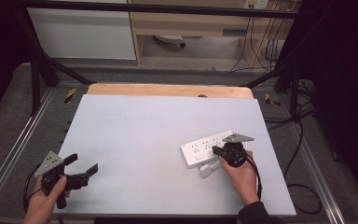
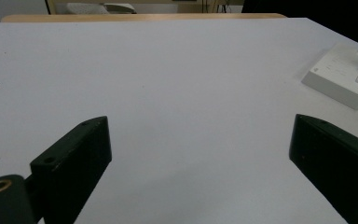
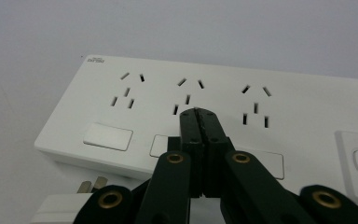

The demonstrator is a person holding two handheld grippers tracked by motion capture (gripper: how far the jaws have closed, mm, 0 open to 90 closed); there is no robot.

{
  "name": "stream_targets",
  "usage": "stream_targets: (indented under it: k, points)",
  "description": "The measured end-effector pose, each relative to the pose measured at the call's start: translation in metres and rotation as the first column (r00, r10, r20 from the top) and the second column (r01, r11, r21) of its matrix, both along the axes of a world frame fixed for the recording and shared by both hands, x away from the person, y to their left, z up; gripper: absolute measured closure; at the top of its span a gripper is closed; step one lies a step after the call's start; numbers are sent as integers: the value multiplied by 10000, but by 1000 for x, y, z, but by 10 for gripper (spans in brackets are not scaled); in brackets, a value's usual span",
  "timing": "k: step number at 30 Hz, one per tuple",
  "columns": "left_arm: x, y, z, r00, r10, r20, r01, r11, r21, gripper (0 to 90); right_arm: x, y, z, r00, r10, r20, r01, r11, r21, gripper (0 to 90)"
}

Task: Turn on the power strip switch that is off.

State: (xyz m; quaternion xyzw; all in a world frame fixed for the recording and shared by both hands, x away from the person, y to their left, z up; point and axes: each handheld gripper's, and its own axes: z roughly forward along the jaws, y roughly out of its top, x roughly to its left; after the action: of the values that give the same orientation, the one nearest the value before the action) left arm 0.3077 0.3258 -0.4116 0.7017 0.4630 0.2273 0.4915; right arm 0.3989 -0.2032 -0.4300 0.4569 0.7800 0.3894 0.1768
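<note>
strip (image 1: 206, 148) right side of tabletop (image 1: 135, 140), plug (image 1: 207, 170) just beside | right gripper (image 3: 199, 112) fingers closed, empty, over strip | left gripper (image 1: 83, 164) wide open, empty | plug light, rigid, slick: grip body sides

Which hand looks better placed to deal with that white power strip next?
Probably the right. Its claw is shut, right over the power strip, with the plug beside it. The left claw is open, far across the table.

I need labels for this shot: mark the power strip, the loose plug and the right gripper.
power strip (image 3: 223, 88): right gripper view, top face by the middle socket.
plug (image 1: 205, 170): high view, white body.
right gripper (image 3: 200, 114): right gripper view, tips of the shut fingers.
</note>
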Motion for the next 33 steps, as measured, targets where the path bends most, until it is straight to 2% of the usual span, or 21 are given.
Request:
stream_targets:
  k: [20, 33]
  points:
    - [0, 0, 0, 10000, -17, -50, 17, 10000, 12, 59, 1, 2, -3, 9998, -117, 160, 121, 9997, -226, 900]
    - [0, 0, 0, 10000, -20, -45, 20, 10000, 30, 59, -1, 2, -5, 9995, -136, 284, 140, 9998, -140, 900]
